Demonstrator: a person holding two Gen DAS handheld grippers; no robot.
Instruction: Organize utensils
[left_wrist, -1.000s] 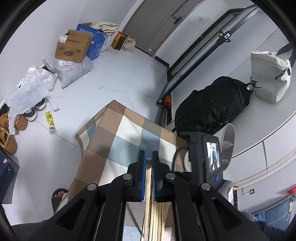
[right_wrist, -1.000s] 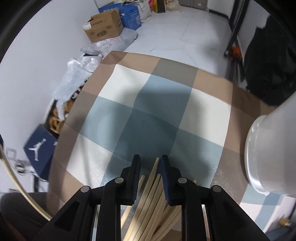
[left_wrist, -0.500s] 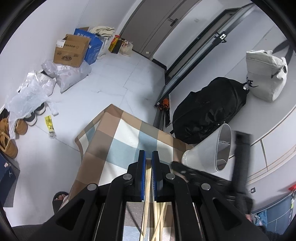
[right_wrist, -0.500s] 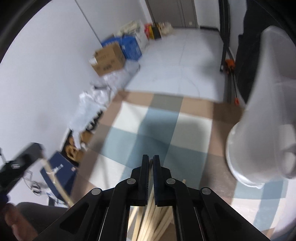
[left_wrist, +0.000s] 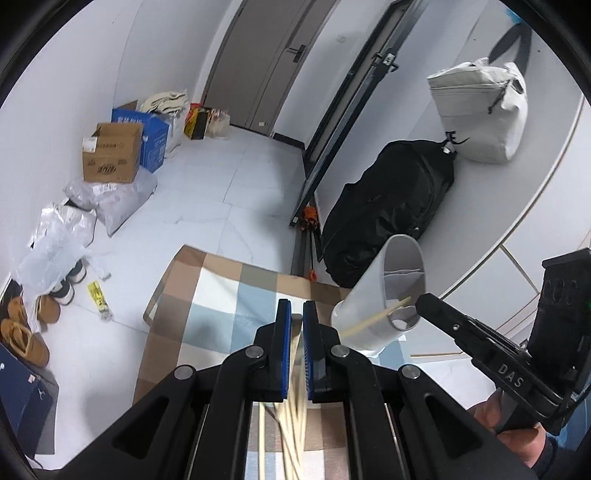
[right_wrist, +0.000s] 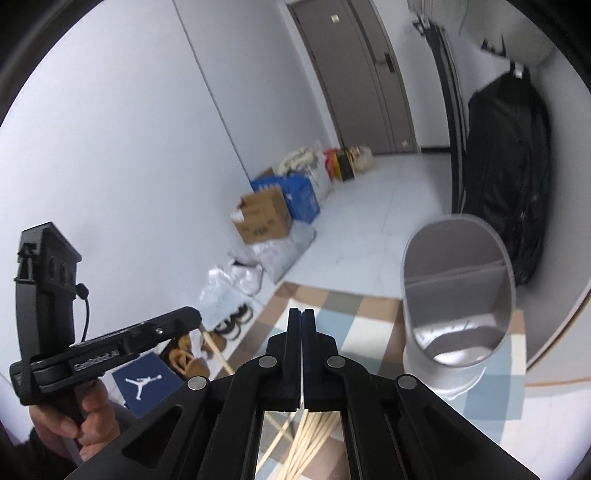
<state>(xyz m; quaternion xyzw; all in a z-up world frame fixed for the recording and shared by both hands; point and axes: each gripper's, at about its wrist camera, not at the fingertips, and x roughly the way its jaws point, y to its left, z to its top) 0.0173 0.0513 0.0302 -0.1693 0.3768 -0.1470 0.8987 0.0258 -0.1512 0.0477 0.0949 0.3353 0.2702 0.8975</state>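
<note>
My left gripper (left_wrist: 296, 314) is shut on a wooden chopstick (left_wrist: 296, 318) that runs back between its blue pads. In the right wrist view, the left gripper (right_wrist: 197, 319) is at the left, and its chopstick (right_wrist: 218, 352) slants down from the tip. My right gripper (right_wrist: 302, 314) is shut. The left wrist view shows the right gripper (left_wrist: 421, 302) pinching another chopstick (left_wrist: 373, 319) in front of the mouth of the white divided holder (left_wrist: 369, 291). The holder (right_wrist: 458, 219) stands on the checked cloth (right_wrist: 354, 325). Loose chopsticks (left_wrist: 291, 435) lie below both grippers.
The small table's checked cloth (left_wrist: 221, 295) ends close ahead, with floor beyond. A black backpack (left_wrist: 388, 206) and a white bag (left_wrist: 480, 107) are at the right wall. Boxes (left_wrist: 110, 158), plastic bags and shoes (left_wrist: 22, 332) line the left wall.
Both grippers rose from the chopstick pile. The right jaws, open around the pile a second ago, closed and lifted. The holder's mouth and the other gripper came into each view.
</note>
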